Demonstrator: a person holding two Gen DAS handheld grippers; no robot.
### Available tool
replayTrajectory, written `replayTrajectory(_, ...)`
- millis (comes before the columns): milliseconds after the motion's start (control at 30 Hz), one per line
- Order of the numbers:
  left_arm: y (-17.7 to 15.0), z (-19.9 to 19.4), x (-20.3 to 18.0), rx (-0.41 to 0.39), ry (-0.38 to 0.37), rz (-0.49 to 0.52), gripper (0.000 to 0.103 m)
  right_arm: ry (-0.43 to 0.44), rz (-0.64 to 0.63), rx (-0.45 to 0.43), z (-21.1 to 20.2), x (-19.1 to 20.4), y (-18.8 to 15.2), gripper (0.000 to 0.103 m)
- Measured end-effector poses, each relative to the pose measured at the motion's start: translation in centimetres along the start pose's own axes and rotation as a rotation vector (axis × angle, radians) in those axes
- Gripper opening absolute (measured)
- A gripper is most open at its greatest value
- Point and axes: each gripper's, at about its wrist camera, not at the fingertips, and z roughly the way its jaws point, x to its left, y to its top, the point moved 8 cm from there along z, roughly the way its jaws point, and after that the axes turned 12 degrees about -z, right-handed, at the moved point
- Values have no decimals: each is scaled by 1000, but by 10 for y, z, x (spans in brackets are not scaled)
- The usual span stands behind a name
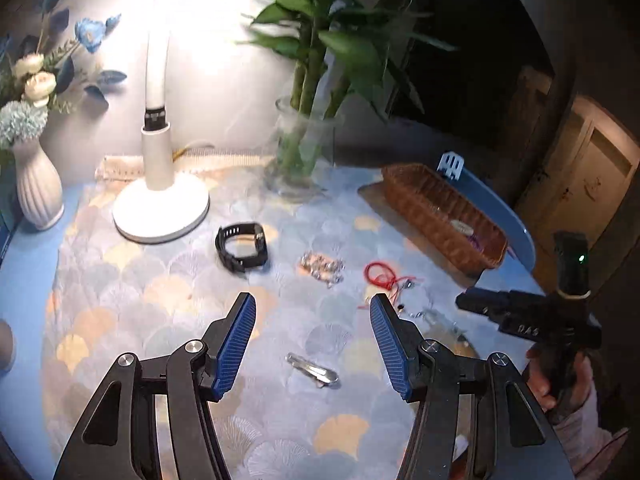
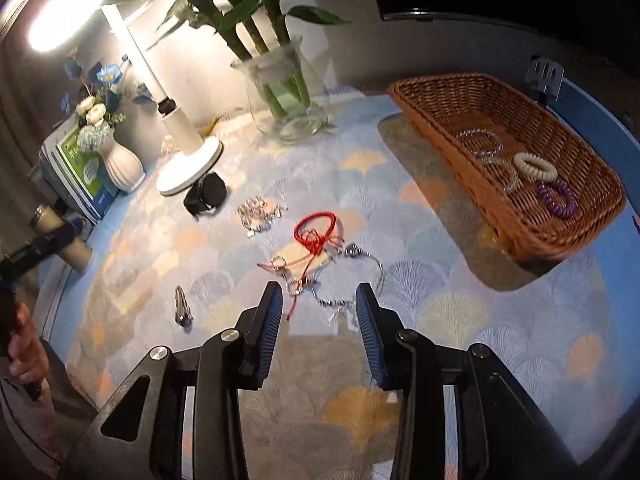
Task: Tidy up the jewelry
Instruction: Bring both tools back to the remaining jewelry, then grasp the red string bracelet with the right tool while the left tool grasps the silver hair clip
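On the tabletop [image 2: 460, 320], under a cloth of scalloped fan shapes in pale blue, grey and peach, everything sits in warm lamplight. Biggest piece first: the woven wicker basket [image 2: 452, 120], long and rectangular, at the far right edge, with clear bead bracelets [image 2: 486, 152], a cream coil hair tie [image 2: 536, 166] and a purple coil hair tie [image 2: 557, 198] lying inside. Beside it stands a glass vase [image 2: 286, 92] of green stalks, then a white lamp [image 1: 160, 184] on a round base and a ribbed white vase [image 1: 38, 190] of blue and cream flowers.

Both grippers point steeply down at the cloth. The left gripper [image 1: 313, 314] hovers with its ribbed blue fingers [image 1: 236, 344] well apart and nothing between them; a shiny metal hair clip [image 1: 314, 370] lies on the cloth below the gap. The right gripper [image 2: 318, 306], gripped by a hand [image 1: 560, 380] in a pale sleeve, has its fingers apart too, empty, just above a silver chain bracelet [image 2: 352, 280].

Loose on the cloth: a black strap watch [image 1: 242, 246] near the lamp base, a crumpled silvery cluster [image 1: 324, 270], and a red cord bracelet [image 2: 318, 228] tangled against the silver chain.
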Motion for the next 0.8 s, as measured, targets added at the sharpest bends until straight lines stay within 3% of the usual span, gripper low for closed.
replayTrajectory(200, -63, 39, 17, 141, 3, -80, 61, -25, -76, 14, 10, 5, -5, 42)
replayTrajectory(367, -94, 65, 3, 180, 39, -79, 61, -58, -139, 14, 24, -1, 28, 42)
replayTrajectory(467, -95, 81, -3, 195, 39, -81, 61, -17, -156, 53, 45, -6, 52, 42)
replayTrajectory(667, -82, 95, -6, 159, 34, -84, 61, 107, -80, 174, 101, -17, 68, 23)
replayTrajectory(800, -81, 98, -8, 139, 29, -54, 61, 86, -106, 216, 123, -11, 64, 22)
